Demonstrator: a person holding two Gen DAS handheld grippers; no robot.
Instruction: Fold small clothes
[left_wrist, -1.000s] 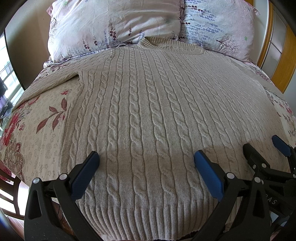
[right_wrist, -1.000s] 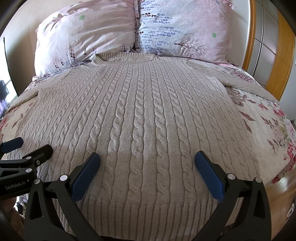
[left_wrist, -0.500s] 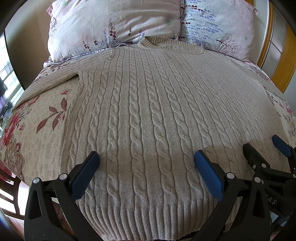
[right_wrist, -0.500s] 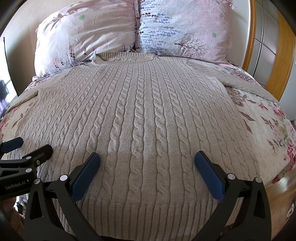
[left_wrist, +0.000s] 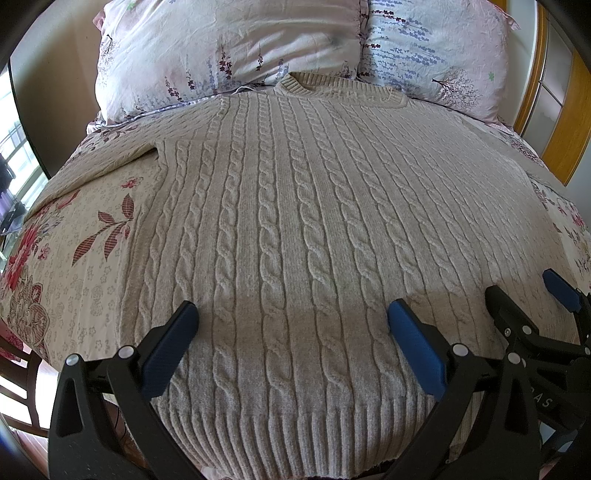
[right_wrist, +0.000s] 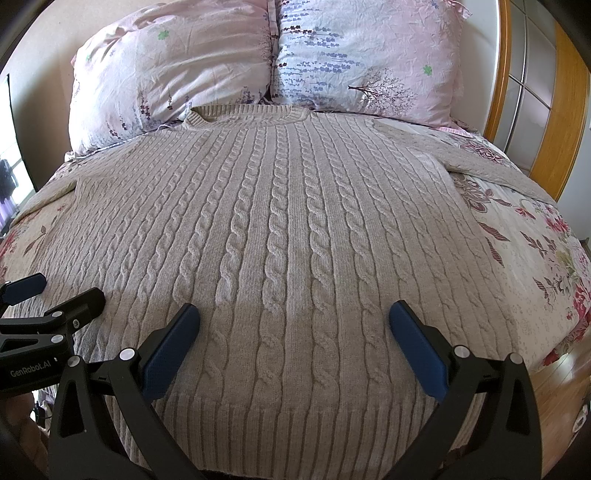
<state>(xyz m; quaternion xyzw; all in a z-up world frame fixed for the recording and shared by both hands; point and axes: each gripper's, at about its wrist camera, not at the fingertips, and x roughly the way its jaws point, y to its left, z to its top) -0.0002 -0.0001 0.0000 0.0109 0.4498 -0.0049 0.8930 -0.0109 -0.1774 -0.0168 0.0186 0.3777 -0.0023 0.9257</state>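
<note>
Sweater (left_wrist: 295, 229) is laid out flat on the bed (left_wrist: 74, 266), front up, cream cable knit. Collar sits at the head end, touching the two floral pillows (right_wrist: 177, 70) where they meet. Ribbed hem (right_wrist: 295, 432) lies along the foot edge of the bed, right under my tongs. Both sleeves are spread outward: one runs toward the bed's left edge (left_wrist: 110, 166), the other toward the right edge (right_wrist: 491, 162) near the wooden headboard frame (right_wrist: 554, 110).

Left tongs (left_wrist: 291, 339) are released, blue pads (left_wrist: 415, 350) spread wide, hovering above the lower left part of the sweater body just short of the hem. Nothing between the pads. I can't tell whether the fingertips touch the knit.

Right tongs (right_wrist: 293, 339) are the same: released, pads wide apart, empty, over the lower right part of the body just above the ribbing. Contact with the fabric isn't clear here either.

The two tongs sit side by side near the foot edge; each shows in the other's camera, right one at the right rim of the left view (left_wrist: 532, 314), left one at the left rim of the right view (right_wrist: 55, 306).

Floral bedspread shows on both sides of the sweater. Shadow band falls across the knit just ahead of the pads. Wooden floor (right_wrist: 561, 376) shows past the bed's right foot corner.
</note>
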